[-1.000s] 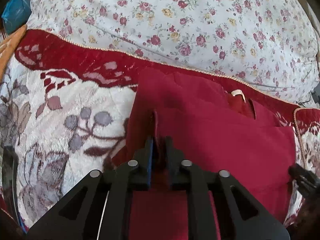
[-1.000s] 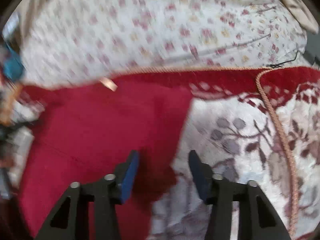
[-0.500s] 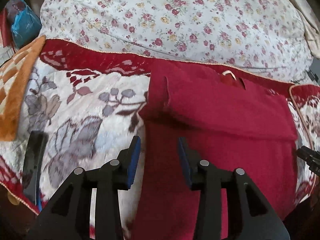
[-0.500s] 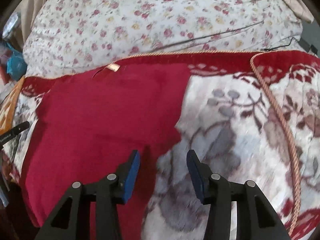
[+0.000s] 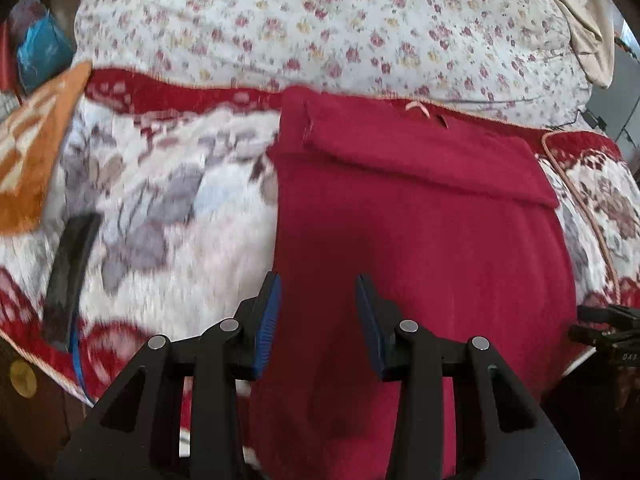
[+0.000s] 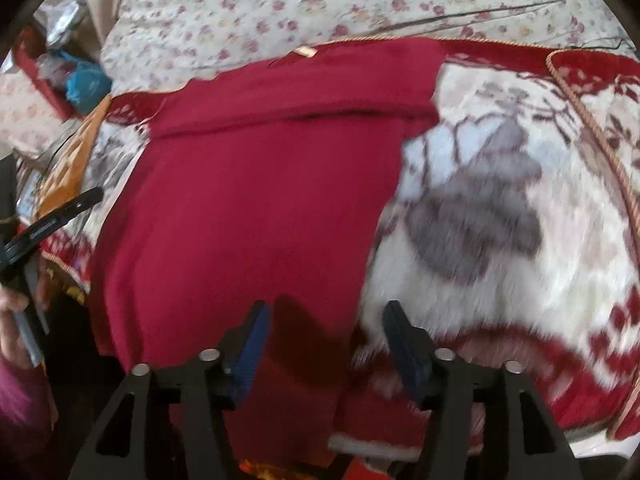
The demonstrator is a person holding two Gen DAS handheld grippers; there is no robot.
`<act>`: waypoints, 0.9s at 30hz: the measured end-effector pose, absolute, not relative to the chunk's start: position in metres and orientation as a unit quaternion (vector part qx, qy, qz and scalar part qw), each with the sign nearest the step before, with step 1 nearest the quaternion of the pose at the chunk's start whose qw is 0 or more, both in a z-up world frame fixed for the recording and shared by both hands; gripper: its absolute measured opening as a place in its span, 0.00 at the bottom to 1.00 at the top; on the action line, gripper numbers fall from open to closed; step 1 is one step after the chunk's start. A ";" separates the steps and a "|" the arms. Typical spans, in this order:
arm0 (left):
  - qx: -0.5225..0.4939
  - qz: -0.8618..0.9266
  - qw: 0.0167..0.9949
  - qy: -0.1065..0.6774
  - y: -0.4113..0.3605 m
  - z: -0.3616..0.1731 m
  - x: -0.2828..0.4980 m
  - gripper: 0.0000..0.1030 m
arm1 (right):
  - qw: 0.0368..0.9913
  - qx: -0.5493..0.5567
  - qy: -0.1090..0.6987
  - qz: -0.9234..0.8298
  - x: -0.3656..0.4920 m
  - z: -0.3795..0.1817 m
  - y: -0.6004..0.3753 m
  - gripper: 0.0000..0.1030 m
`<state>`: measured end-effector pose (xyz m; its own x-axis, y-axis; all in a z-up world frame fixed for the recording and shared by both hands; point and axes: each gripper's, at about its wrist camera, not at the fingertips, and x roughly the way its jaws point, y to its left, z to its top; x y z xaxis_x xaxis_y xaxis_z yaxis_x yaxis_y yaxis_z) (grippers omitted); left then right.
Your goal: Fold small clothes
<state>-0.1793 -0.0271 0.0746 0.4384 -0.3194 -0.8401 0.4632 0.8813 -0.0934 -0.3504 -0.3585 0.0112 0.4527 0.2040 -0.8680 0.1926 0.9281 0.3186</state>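
Observation:
A dark red garment (image 5: 416, 232) lies flat on a patterned blanket, its far end folded back toward me in a band near a small neck label (image 5: 416, 107). It also shows in the right wrist view (image 6: 248, 208). My left gripper (image 5: 318, 312) is open and empty above the garment's near left edge. My right gripper (image 6: 326, 334) is open and empty above the garment's near right edge. The near hem hangs over the bed edge under both grippers.
The red, white and grey floral blanket (image 5: 160, 200) covers the bed. A flowered quilt (image 5: 320, 20) lies behind it. An orange cloth (image 5: 36, 140) and a dark flat object (image 5: 70, 268) lie at the left. The right gripper's tip (image 5: 604, 324) shows at the left view's right edge.
My left gripper let go of the folded red cloth and opened. Both grippers drew back toward the near edge of the bed. The fold stays in place.

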 end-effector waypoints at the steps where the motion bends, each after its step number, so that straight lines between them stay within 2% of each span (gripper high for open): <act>1: 0.070 -0.235 0.839 0.485 -0.020 0.071 -0.182 0.36 | 0.827 0.193 0.528 0.013 -0.356 0.009 -0.354 0.63; 12: 0.097 -0.254 0.803 0.531 0.014 0.042 -0.226 0.36 | 0.787 0.196 0.579 0.084 -0.392 -0.025 -0.321 0.65; 18: 0.086 -0.263 0.778 0.564 0.024 0.034 -0.232 0.36 | 0.769 0.209 0.596 0.091 -0.387 -0.033 -0.317 0.74; 23: 0.072 -0.271 0.766 0.579 0.029 0.030 -0.235 0.37 | 0.754 0.176 0.625 0.099 -0.388 -0.046 -0.301 0.74; 27: 0.088 -0.273 0.748 0.599 0.025 0.019 -0.242 0.37 | 0.740 0.201 0.635 0.098 -0.381 -0.058 -0.302 0.74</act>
